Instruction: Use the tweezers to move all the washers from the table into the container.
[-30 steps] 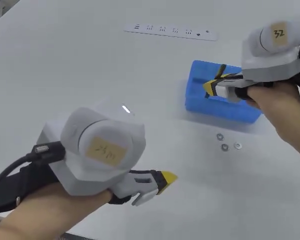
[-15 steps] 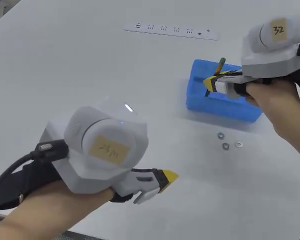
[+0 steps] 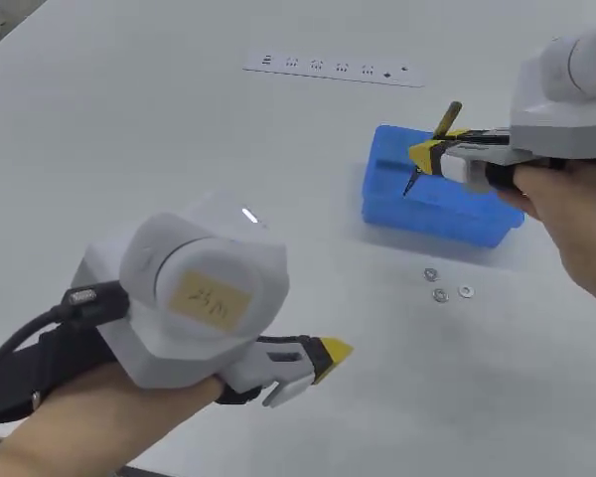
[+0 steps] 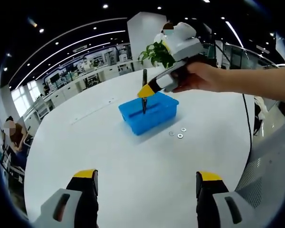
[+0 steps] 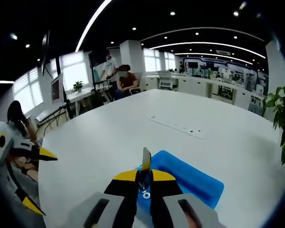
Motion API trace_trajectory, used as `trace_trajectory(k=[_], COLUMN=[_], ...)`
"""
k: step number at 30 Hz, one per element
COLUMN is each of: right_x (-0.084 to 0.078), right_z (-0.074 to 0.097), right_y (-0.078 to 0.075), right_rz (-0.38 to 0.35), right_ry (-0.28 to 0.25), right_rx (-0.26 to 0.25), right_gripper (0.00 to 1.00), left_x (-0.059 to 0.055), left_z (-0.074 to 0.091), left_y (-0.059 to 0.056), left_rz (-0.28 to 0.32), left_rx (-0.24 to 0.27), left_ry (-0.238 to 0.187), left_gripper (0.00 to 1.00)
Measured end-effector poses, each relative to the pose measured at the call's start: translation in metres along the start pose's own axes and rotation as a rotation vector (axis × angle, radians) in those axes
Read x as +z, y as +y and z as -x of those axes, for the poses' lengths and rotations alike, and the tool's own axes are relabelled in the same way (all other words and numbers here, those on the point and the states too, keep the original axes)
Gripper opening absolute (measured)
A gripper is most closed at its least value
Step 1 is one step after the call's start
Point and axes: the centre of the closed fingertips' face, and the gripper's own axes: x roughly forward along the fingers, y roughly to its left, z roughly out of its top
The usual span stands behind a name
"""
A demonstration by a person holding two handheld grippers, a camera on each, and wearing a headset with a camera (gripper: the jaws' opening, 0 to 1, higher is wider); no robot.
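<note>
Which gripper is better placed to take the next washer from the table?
Right. The right gripper is shut on the tweezers above the blue container, and the three washers lie on the table close beside it. The left gripper is open, holds nothing, and is farther from them.

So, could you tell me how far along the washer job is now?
Done: unclear; I cannot see into the container. In hand: the right gripper holds the tweezers over it, with what looks like a washer at their tip. Remaining: three washers on the table.
</note>
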Motion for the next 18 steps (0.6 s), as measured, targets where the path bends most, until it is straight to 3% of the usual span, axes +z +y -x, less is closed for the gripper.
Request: trace_trajectory(k=[7, 12, 18], right_x=[0.006, -0.011, -0.045], right_z=[0.03, 0.038, 0.037], right_y=[0.02, 0.032, 0.038], right_rz=[0.023, 0.032, 0.058], right_ry=[-0.054, -0.046, 0.032], right_rx=[0.01, 0.031, 0.006], right_gripper=[0.05, 0.05, 0.05], left_x=[0.0, 0.001, 0.003], left_z=[0.0, 0.0, -0.002], left_y=[-0.004, -0.004, -0.004], left_rz=[-0.008, -0.011, -0.014], left_rx=[-0.008, -0.011, -0.015], left_ry=[0.001, 0.0, 0.0], left_gripper=[0.87, 0.87, 0.87])
